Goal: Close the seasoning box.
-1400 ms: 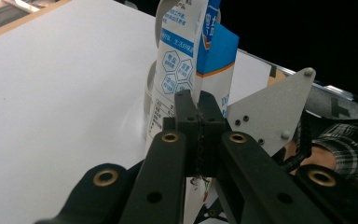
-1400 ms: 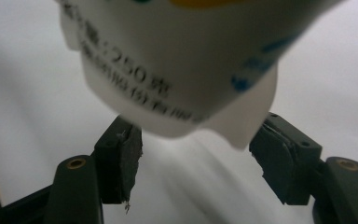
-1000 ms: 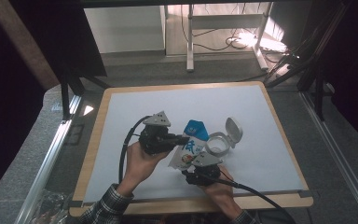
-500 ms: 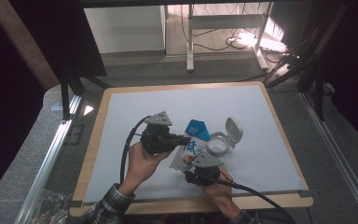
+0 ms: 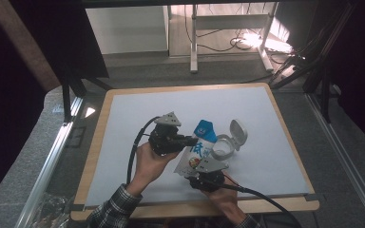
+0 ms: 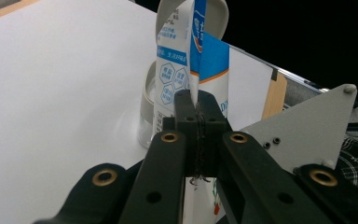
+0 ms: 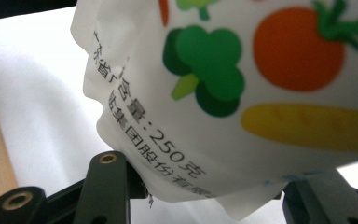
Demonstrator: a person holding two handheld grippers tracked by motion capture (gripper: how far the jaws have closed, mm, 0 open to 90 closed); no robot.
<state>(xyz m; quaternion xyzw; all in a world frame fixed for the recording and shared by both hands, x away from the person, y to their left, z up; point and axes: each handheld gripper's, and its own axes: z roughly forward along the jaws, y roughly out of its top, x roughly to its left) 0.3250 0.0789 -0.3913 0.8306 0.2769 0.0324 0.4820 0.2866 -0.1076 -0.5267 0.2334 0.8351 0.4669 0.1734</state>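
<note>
Scene: person at a wood-edged table (image 5: 285, 123) w/ white top, a two-jaw gripper in each hand, plaid sleeves at bottom of high view
Pouch: white-and-blue printed pouch (image 5: 196, 156) held up off the table betw. both grippers, near centre-front; blue top corner points away from person; veg pictures (tomato, broccoli) and "250" print on its lower part in right gripper view (image 7: 242, 93)
Left gripper: left gripper (image 5: 188, 140) w/ grey three-cornered plate on top, jaws pressed together on pouch's thin edge in left gripper view (image 6: 198, 121); pouch rises upright above the jaws (image 6: 186, 51)
Right gripper: right gripper (image 5: 200, 170) at pouch's lower end, nearer the person; jaws sit either side of pouch's bottom edge in right gripper view (image 7: 205, 198), pinching point hidden by the pouch, so can't tell if clamped
Jar: clear round container (image 5: 221, 149) w/ hinged white lid (image 5: 237, 130) flipped open, standing on the table just right of the pouch; behind pouch in left gripper view (image 6: 147, 112)
Cables: black cable (image 5: 135, 147) loops from left gripper; another trails off right gripper toward table's front edge (image 5: 261, 195)
</note>
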